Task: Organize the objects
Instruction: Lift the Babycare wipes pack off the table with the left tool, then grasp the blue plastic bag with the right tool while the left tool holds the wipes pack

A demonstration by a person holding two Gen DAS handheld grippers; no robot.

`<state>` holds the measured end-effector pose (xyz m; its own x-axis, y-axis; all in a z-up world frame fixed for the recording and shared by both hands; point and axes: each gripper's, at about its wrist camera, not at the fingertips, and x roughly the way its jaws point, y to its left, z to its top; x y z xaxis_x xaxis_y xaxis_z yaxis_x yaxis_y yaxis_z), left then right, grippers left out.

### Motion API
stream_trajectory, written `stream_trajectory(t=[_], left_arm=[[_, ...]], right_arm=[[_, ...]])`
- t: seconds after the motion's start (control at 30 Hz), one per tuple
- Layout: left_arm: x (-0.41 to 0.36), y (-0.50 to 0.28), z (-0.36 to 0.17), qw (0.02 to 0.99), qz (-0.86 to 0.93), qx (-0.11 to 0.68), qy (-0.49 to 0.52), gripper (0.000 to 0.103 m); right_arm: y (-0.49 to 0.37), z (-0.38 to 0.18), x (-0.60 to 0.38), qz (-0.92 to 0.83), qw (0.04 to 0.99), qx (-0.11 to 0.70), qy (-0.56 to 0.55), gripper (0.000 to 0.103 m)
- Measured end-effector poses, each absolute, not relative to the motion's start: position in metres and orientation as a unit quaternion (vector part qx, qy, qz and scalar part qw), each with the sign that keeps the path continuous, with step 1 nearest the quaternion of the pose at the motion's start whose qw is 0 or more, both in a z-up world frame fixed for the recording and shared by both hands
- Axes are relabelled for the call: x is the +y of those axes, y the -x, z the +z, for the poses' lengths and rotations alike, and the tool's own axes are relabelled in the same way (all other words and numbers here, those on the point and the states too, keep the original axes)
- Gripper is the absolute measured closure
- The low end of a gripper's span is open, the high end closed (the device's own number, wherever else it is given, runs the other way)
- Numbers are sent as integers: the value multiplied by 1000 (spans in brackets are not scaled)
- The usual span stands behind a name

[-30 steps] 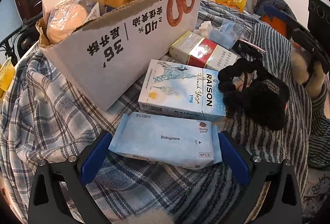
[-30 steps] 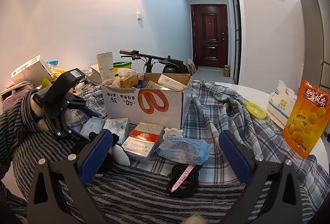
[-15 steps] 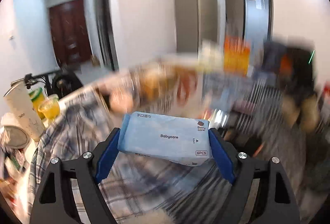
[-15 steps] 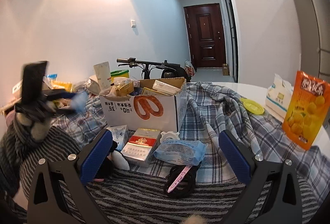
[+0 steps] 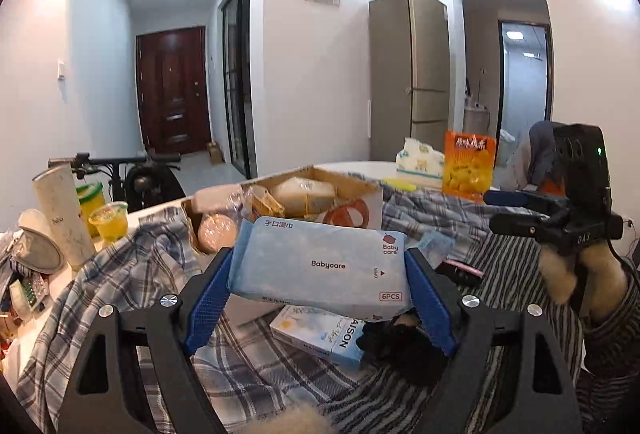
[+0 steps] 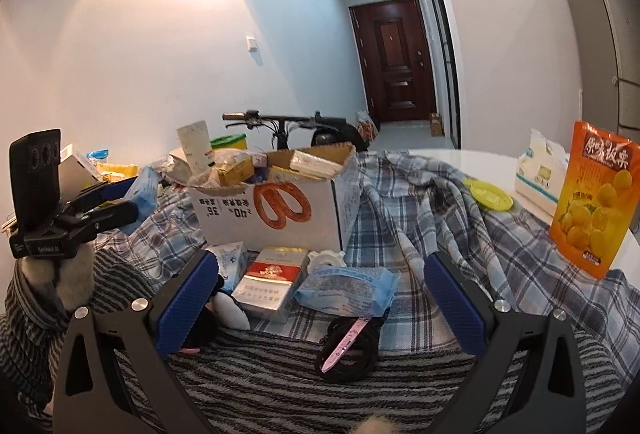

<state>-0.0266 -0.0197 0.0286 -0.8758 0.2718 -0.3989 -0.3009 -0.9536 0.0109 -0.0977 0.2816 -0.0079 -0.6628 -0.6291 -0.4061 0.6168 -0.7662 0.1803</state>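
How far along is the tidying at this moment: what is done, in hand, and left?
Done: the cardboard box already holds several packets. In hand: the left gripper is shut on the Babycare wipes pack, held in the air near the box. Left: the right gripper is open and empty, and the red cigarette carton, blue packet and black hair ties lie loose.

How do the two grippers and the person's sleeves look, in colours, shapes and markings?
Each gripper, left gripper and right gripper, has a black angular frame with silver screws and two flat blue pads with a fine grid texture. The sleeves are dark with grey stripes and a pale fluffy cuff.
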Motion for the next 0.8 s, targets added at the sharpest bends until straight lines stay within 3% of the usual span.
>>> stream_trajectory(t=[0.23,0.6,0.7,0.8], left_arm=[[-29,23,27,142,970,8,195,18],[-29,29,23,142,967,-1,213,18],[-29,30,22,143,966,-2,217,18],[-29,30,22,143,966,-3,216,18]], right_arm=[[139,-24,247,-896,277,35,-345,0],[171,-56,205,-879,200,87,-424,1],[167,-56,212,-883,203,76,-416,21],[168,-55,214,-884,206,69,-414,22]])
